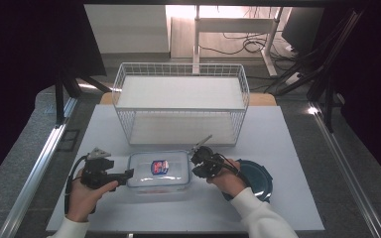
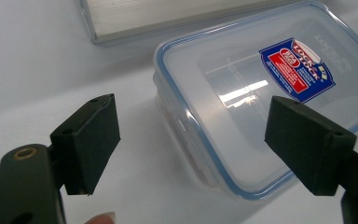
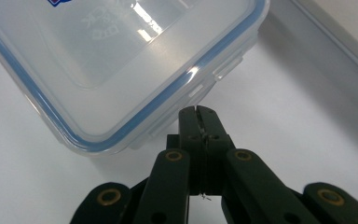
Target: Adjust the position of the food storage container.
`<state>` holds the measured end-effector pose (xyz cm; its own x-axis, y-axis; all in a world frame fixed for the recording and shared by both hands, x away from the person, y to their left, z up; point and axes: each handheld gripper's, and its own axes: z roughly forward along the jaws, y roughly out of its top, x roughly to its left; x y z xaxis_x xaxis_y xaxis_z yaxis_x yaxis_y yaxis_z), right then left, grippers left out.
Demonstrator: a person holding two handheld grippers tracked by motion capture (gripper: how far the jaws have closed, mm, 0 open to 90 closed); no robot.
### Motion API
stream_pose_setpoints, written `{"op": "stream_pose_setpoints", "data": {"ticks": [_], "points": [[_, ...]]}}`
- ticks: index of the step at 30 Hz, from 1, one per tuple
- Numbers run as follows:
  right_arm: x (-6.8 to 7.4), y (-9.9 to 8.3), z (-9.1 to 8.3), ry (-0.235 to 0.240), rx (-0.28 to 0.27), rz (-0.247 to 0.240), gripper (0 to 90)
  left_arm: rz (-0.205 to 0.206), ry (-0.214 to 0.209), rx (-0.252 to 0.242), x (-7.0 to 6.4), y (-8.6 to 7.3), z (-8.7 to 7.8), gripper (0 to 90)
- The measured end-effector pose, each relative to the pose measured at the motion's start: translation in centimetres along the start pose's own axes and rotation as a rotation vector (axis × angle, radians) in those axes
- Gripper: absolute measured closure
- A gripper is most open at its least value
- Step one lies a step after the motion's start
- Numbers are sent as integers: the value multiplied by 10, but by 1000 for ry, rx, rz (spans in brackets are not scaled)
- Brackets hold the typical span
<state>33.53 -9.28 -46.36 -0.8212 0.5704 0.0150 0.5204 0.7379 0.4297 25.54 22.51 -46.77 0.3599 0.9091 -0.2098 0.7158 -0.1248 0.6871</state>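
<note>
Your left gripper has its jaws wide apart and holds nothing — one pad sits over bare table, the other over the near corner of the clear food container, whose blue-sealed lid with its red-and-blue label is on. Your right gripper has its jaws pressed together with nothing between them — the tips sit just beside the container's side flap, and whether they touch it you cannot tell. In the high view the container rests on the white table between both grippers, near the front edge. A white wire basket stands just behind it. A dark round lid lies under your right hand.
</note>
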Motion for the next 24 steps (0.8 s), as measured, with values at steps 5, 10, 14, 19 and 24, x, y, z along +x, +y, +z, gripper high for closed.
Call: {"op": "stream_pose_setpoints", "data": {"ticks": [5,10,14,19,24], "points": [[5,2,3,21,3,-9,889,-5,-1,-4,2,0,-1,176],[11,3,6,36,12,-23,889,-8,0,-3,4,0,-1,176],[12,3,7,41,13,-25,889,-13,1,-5,5,0,-2,176],[8,-1,-10,32,-67,12,887,-21,3,-17,7,-1,-5,176],[6,-15,-42,30,-220,79,847,-27,1,-25,8,-1,-6,176]]}}
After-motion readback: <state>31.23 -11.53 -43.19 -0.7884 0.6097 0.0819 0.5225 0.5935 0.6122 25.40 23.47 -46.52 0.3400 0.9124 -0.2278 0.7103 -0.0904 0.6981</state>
